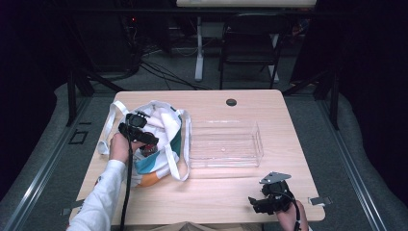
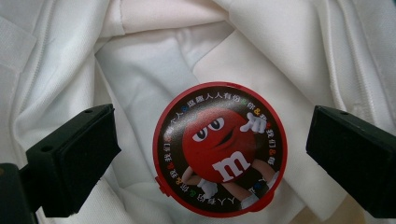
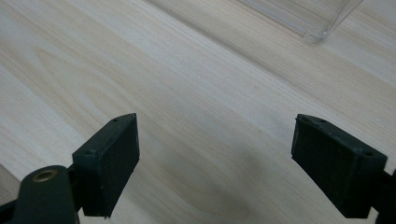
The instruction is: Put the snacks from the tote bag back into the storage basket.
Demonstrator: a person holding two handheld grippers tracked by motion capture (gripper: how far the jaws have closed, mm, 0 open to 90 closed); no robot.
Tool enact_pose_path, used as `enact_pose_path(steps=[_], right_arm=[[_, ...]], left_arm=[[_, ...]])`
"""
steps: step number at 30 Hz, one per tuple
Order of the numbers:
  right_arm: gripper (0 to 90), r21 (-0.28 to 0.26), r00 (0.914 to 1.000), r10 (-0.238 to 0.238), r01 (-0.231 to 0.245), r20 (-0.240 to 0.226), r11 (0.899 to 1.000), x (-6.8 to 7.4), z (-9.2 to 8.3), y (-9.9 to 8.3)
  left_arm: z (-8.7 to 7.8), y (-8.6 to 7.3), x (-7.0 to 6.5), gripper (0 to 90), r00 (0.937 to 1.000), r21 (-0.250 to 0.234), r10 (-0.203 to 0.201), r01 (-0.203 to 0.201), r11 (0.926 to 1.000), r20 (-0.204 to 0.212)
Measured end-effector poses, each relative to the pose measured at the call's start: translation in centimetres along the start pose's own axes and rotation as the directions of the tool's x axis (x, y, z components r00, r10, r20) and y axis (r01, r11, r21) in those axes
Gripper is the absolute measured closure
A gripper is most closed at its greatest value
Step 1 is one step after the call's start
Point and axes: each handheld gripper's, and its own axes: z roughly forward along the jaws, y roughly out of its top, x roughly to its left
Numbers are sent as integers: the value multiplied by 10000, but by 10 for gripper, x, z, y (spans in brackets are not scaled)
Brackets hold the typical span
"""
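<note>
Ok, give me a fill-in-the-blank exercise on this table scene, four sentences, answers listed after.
1. The round red tin lies inside the white ____ bag.
2. The left gripper has its jaws ____, one on each side of the tin, not touching it.
3. The clear plastic tray on the table holds ____.
4. The right gripper hangs open over bare ____.

Missing words: cloth; open; nothing; wood

Clear tray (image 1: 225,144) on wooden table (image 1: 211,192)
</note>
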Motion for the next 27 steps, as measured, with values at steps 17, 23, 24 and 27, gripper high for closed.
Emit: enact_pose_path(steps=[17, 23, 24, 27], right_arm=[[147, -9, 10000, -9, 9, -75, 10000, 0, 1, 0], [147, -39, 10000, -34, 34, -70, 10000, 0, -1, 0], [147, -20, 10000, -41, 41, -74, 10000, 0, -1, 0], [147, -60, 10000, -39, 39, -70, 10000, 0, -1, 0]], left_arm=[[7, -2, 0, 179, 9999, 478, -62, 56, 9988, 120], [6, -3, -3, 254, 9998, 626, 199, -204, 9978, 79], [6, -4, -4, 255, 9997, 603, 248, -250, 9979, 40], [6, -4, -4, 257, 9997, 550, 248, -248, 9982, 3]])
